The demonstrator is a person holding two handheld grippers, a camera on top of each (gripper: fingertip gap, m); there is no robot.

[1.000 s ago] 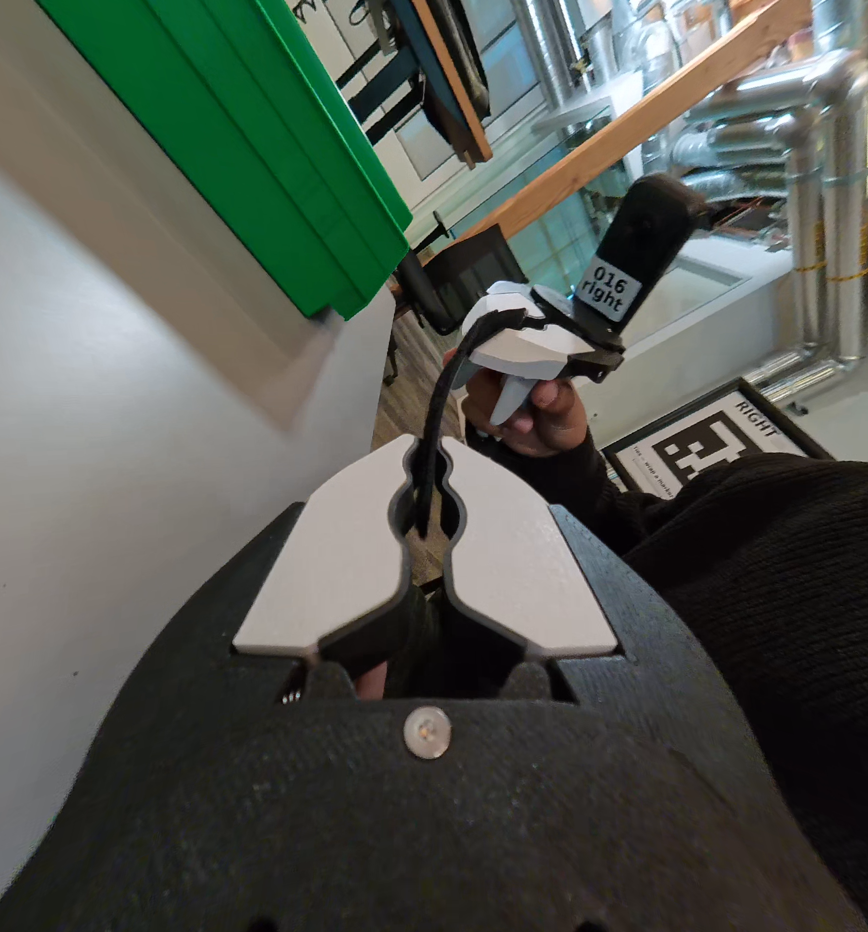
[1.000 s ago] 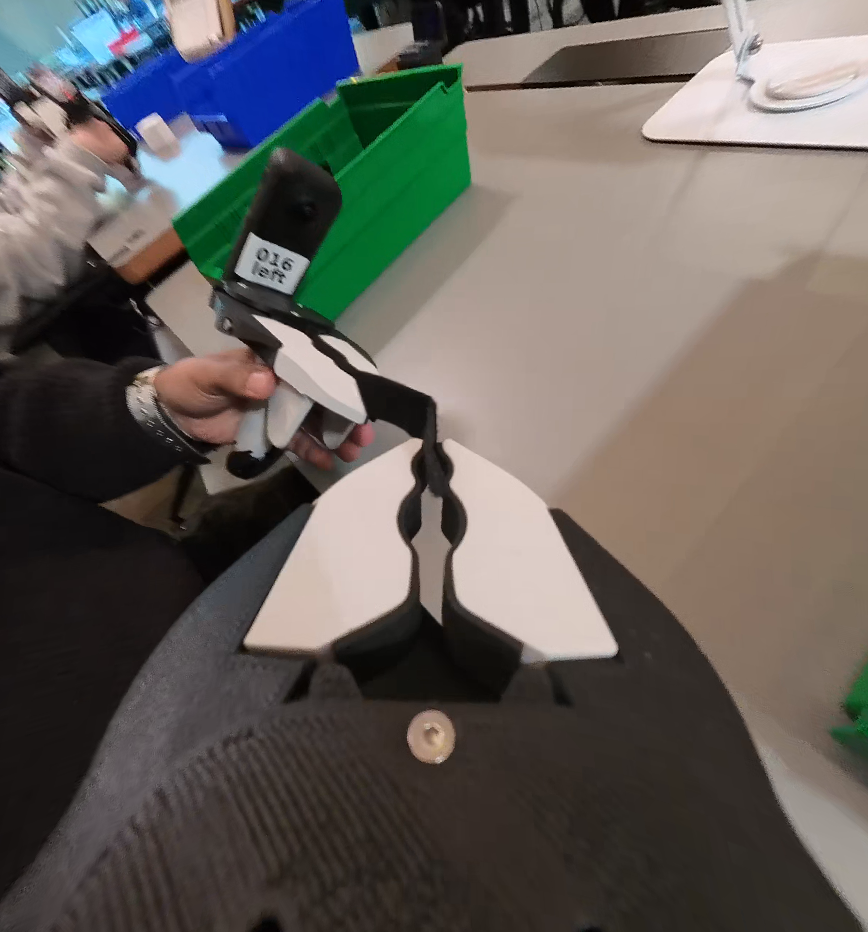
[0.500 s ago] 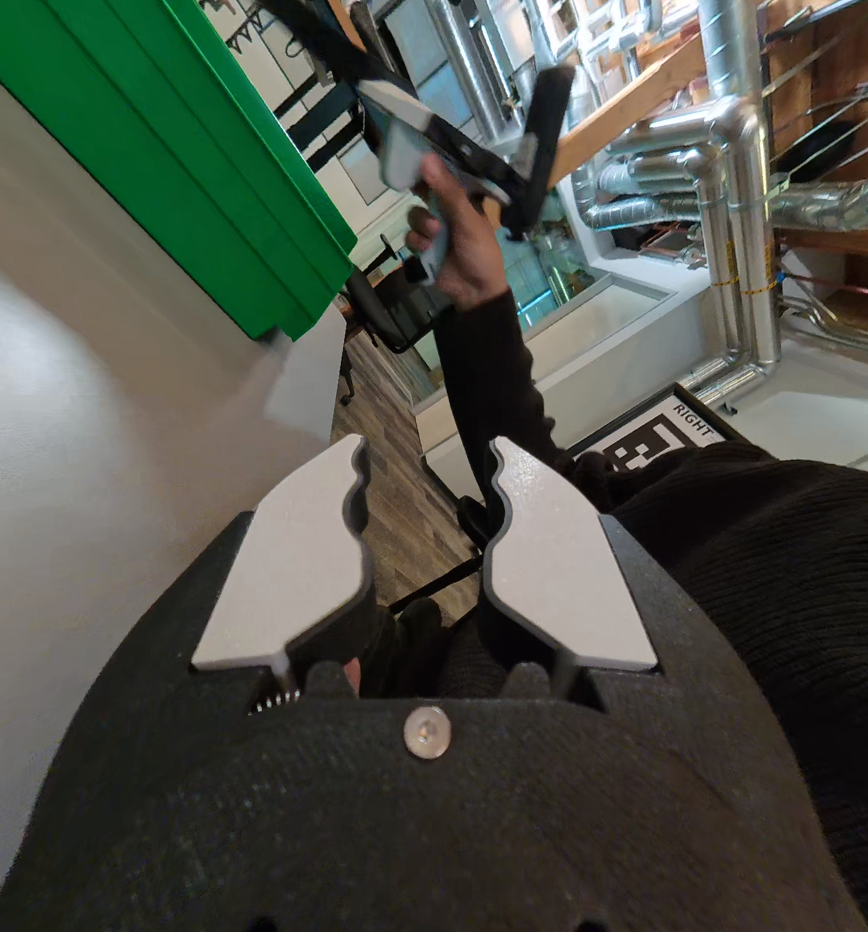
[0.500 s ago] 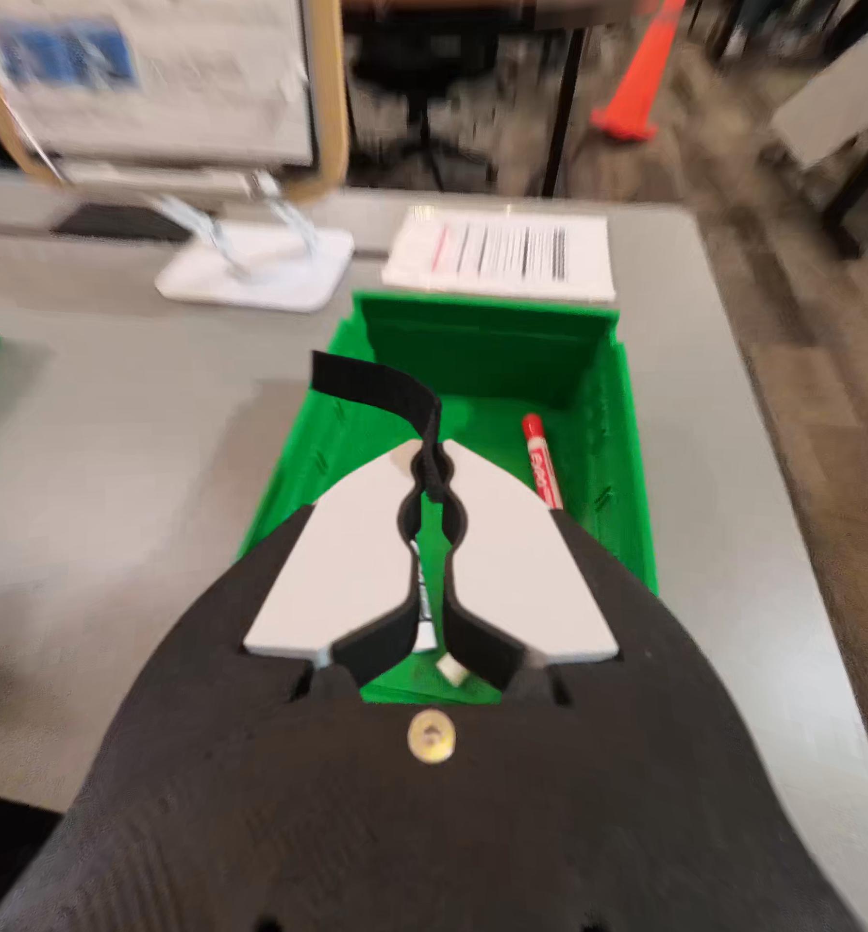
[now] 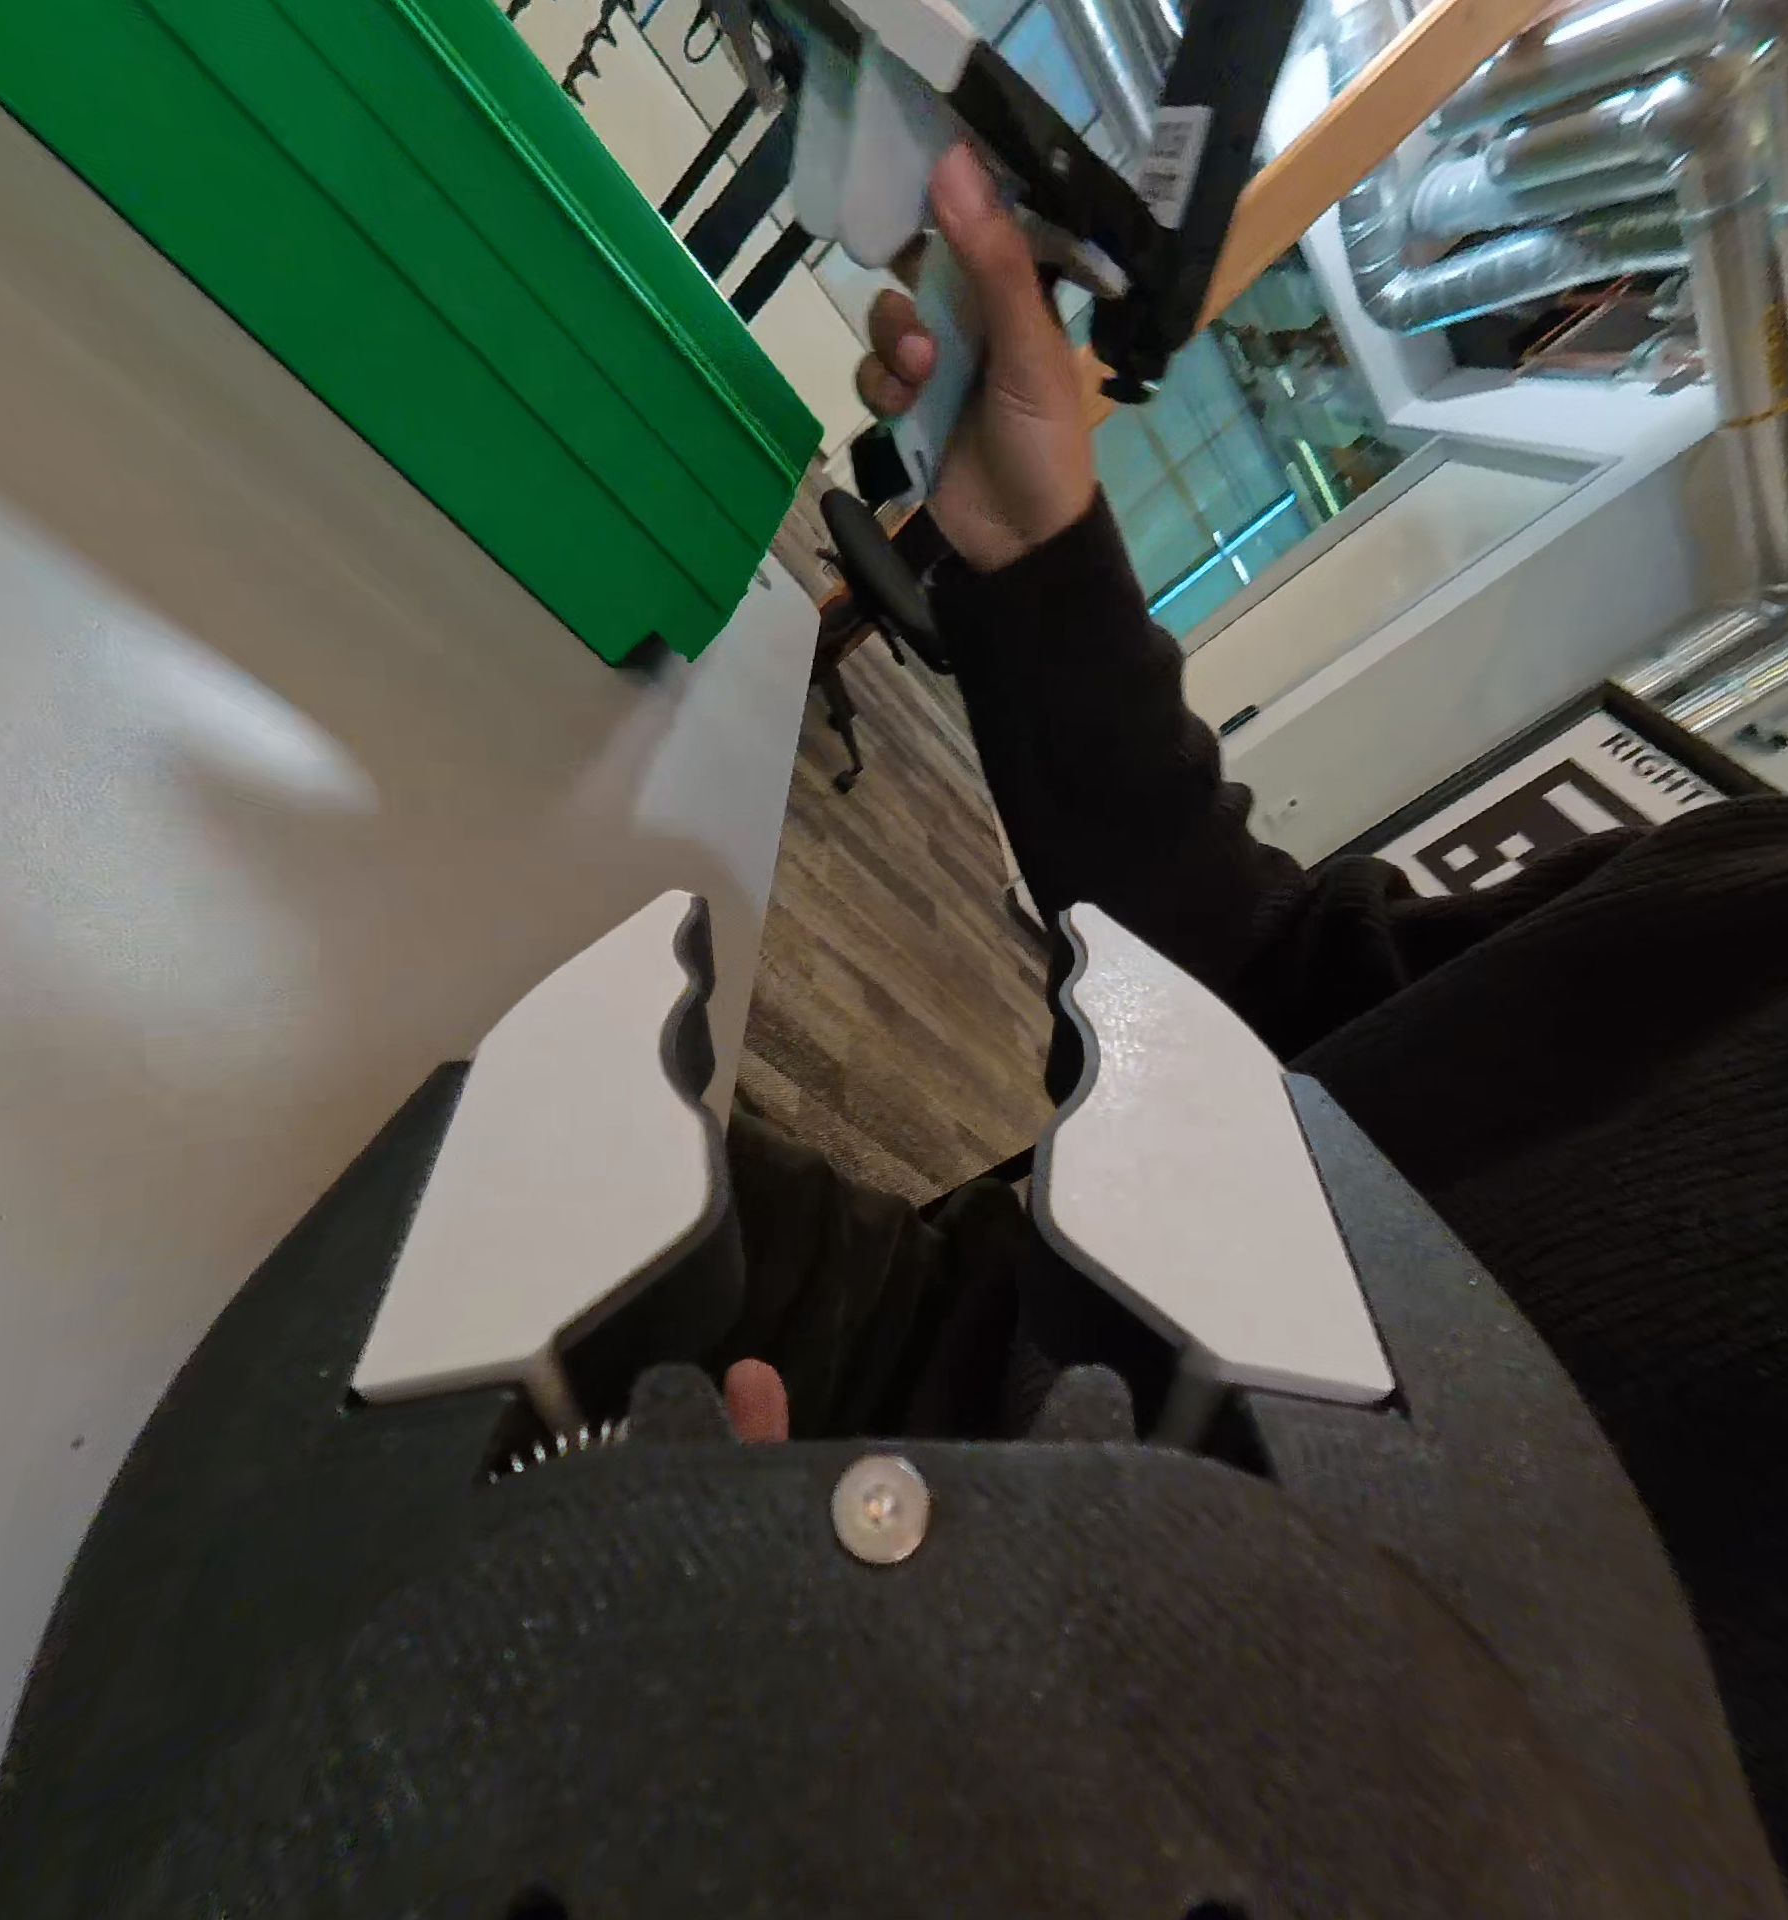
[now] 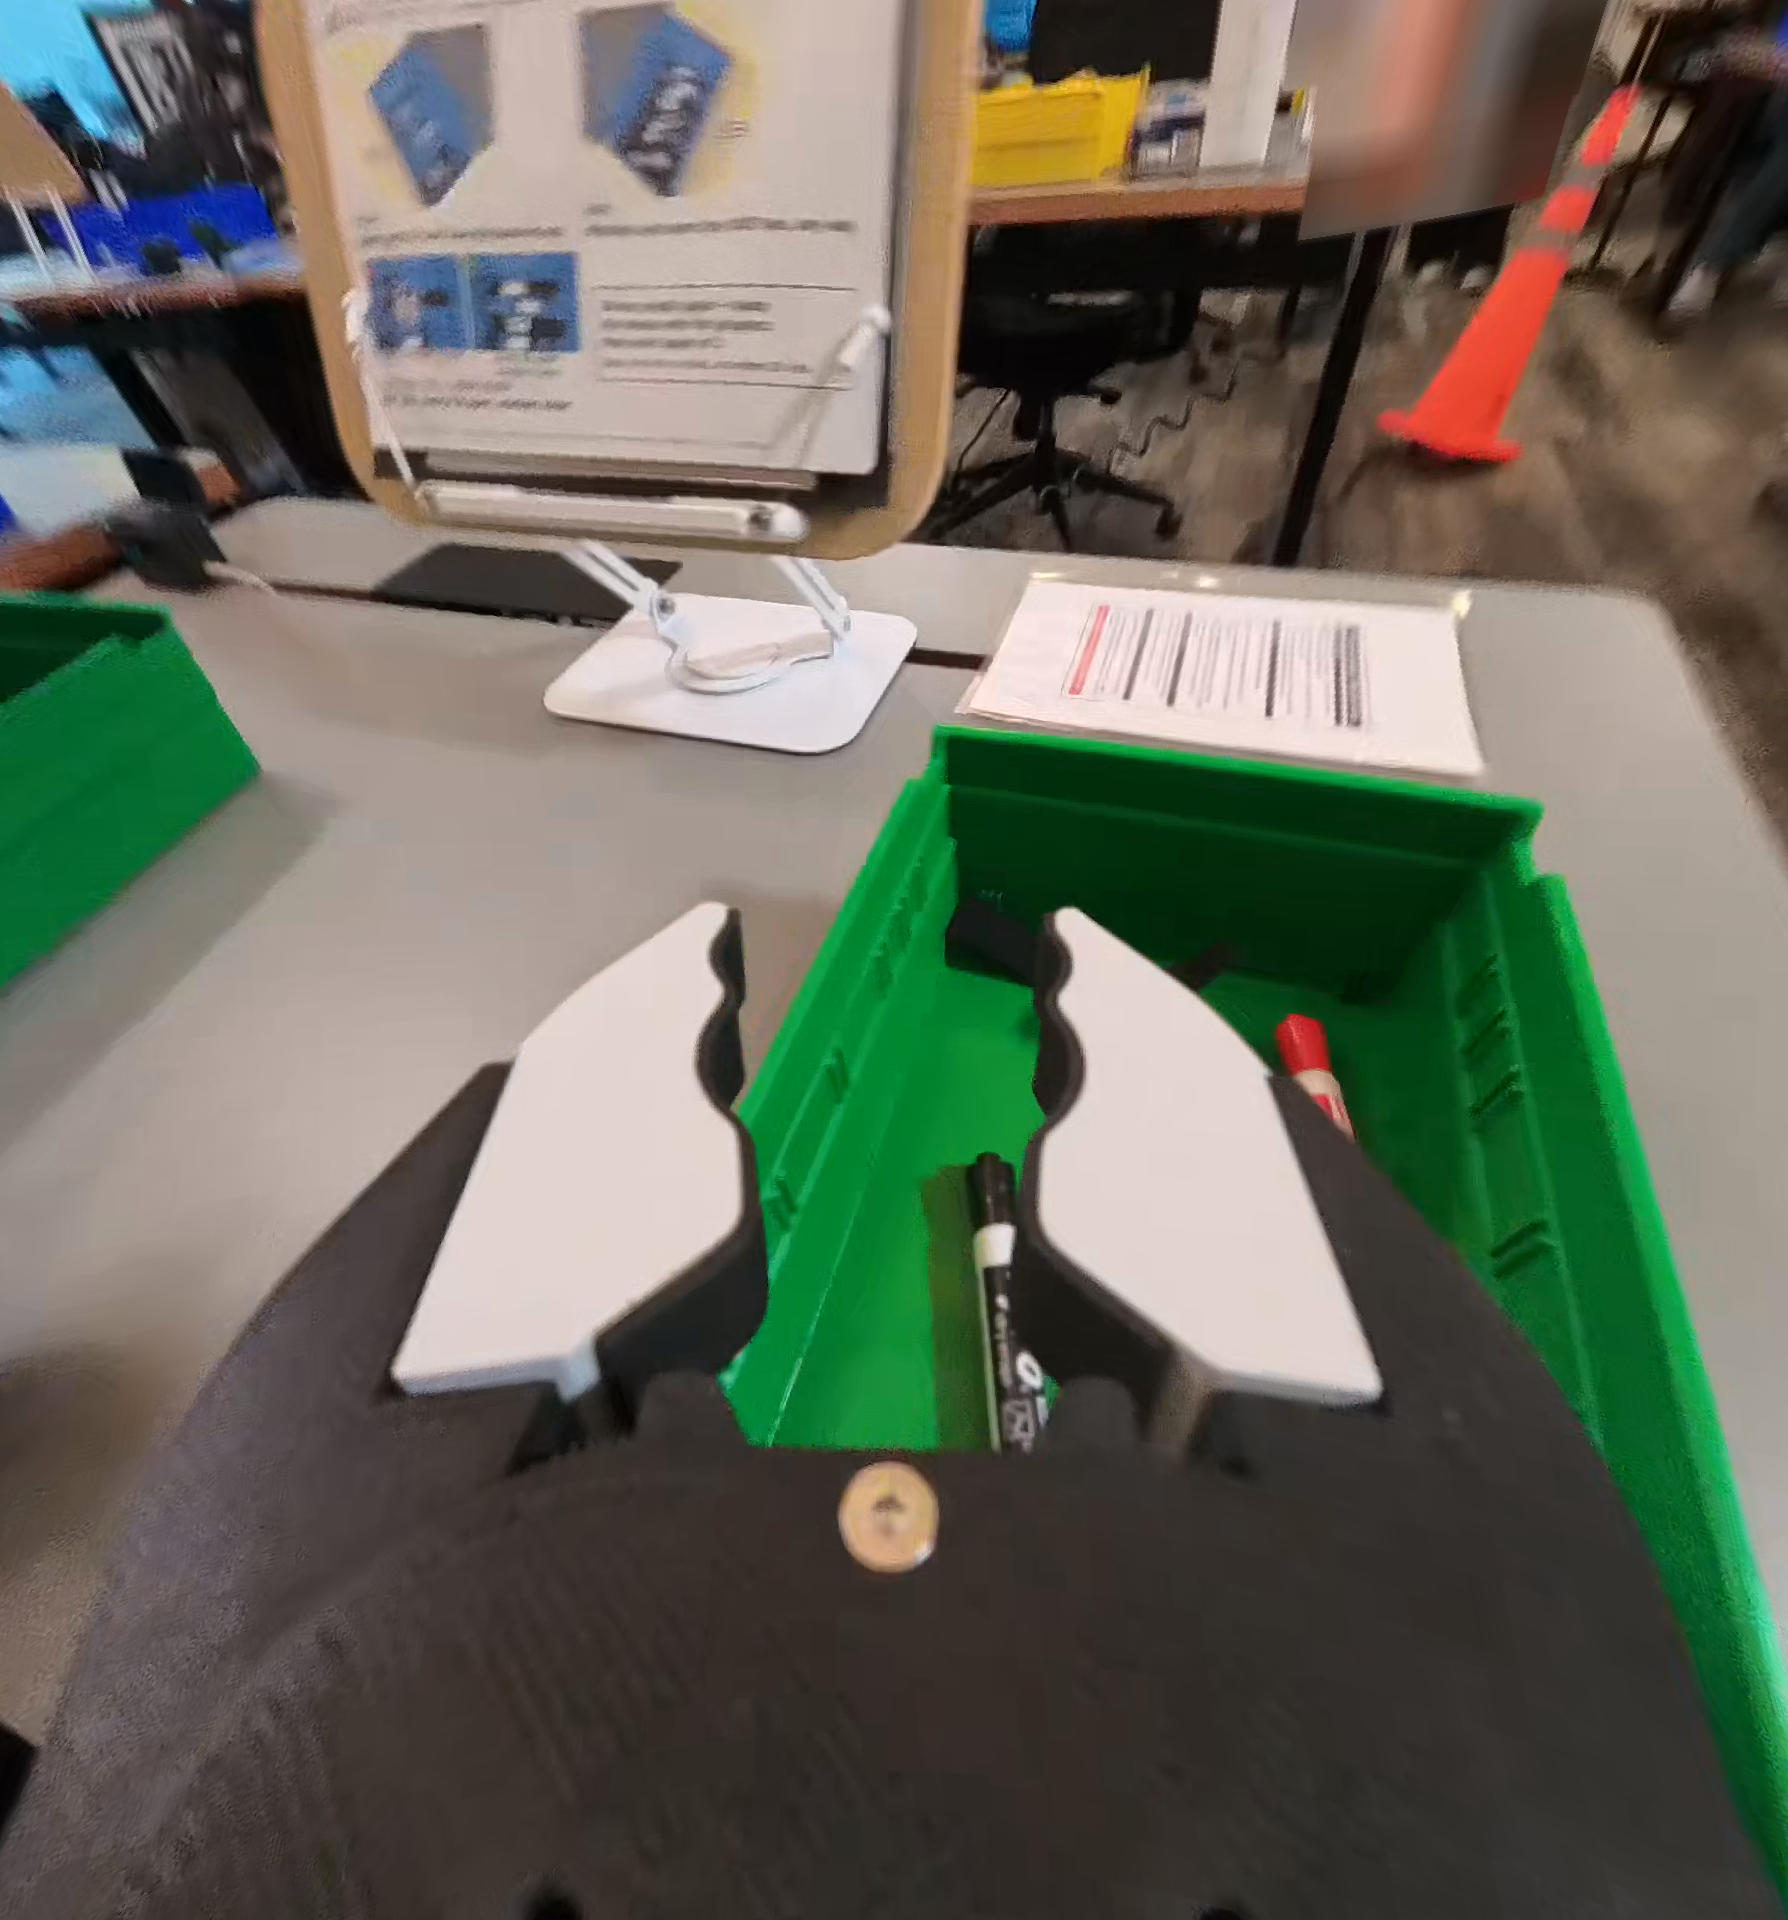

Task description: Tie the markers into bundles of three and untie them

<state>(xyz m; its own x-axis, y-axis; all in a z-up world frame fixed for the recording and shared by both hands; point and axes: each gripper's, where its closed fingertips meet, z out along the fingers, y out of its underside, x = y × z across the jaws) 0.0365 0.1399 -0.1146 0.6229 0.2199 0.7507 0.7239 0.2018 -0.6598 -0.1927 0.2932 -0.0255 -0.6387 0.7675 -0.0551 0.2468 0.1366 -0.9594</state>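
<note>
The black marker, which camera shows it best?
The right wrist view. The black marker lies on the floor of the green bin, seen between the open right gripper fingers; its near end is hidden behind the gripper body. The left wrist view shows only a green bin's outer wall, no marker.

Writing shows on the black marker (image 6: 996,1278), the printed sheet (image 6: 1222,675) and the framed sign (image 5: 1534,842).

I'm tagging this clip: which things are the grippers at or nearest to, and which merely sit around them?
At the grippers:
- right gripper, open, above the green bin
- in that bin: black marker, red marker, black piece
- left gripper, open, empty, by the table edge

Around:
- board on white stand
- printed sheet
- second green bin
- orange cone
</note>
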